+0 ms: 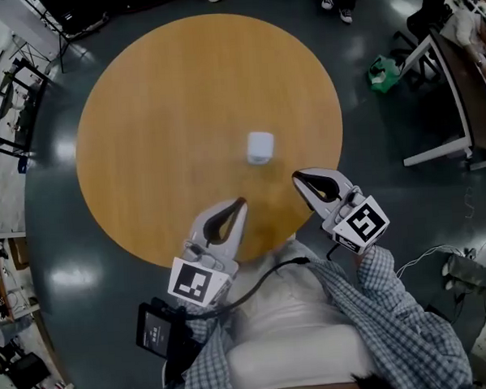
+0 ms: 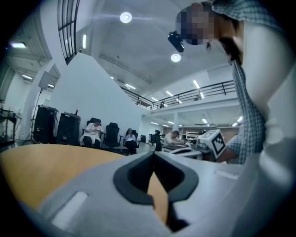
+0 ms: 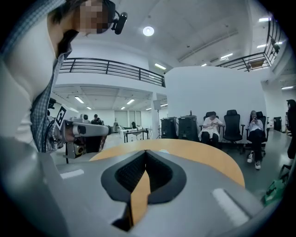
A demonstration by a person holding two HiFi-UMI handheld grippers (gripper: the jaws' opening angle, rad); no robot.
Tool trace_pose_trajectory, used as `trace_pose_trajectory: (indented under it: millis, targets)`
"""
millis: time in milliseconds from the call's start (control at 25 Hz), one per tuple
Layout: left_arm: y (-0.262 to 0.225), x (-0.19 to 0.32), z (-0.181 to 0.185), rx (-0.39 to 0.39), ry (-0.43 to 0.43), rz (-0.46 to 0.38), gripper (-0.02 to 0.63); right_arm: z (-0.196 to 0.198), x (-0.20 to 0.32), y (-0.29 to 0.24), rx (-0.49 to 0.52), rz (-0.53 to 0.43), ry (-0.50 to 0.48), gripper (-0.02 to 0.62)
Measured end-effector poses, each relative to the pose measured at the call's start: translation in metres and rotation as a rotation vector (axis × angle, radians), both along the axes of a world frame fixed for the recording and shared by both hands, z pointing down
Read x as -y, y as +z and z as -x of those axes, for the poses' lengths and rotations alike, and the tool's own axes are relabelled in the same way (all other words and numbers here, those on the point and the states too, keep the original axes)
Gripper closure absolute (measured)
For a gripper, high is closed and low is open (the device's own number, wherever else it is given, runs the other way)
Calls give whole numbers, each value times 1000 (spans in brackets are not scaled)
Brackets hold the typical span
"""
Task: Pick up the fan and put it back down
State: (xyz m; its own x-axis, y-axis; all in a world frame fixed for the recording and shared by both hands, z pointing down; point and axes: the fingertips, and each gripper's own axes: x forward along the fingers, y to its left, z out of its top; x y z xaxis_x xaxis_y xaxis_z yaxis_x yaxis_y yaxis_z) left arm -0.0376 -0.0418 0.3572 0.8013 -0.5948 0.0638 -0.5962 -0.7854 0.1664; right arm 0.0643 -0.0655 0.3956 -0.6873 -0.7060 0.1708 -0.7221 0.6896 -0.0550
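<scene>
Grey left gripper and right gripper, jaws pressed together, empty, point at the small white boxy fan, seemingly poised for pickup.

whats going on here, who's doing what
A person stands at the near edge of a round wooden table with a tool in each hand. The left tool and the right tool are both shut and empty, pointing toward a small white fan near the table's middle. Neither touches it, so the pick-up has not yet begun.
</scene>
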Motion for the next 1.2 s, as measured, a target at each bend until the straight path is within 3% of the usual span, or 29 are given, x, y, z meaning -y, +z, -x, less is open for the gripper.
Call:
trace_pose_trajectory:
  millis: [200,320,600,920,1200]
  targets:
    - [-4,20,1,-22,-67,15,606,2,18,33,-86,52,-91,591]
    - [7,28,5,7,-85,40,606,9,33,46,-131,86,-134,566]
    - [26,37,7,36,-124,90,606,17,52,94,-190,147,-217,463]
    - [42,40,10,42,-168,131,606,53,70,122,-185,130,-310,399]
    - [54,42,14,49,-207,139,606,83,83,125,-145,85,-381,383]
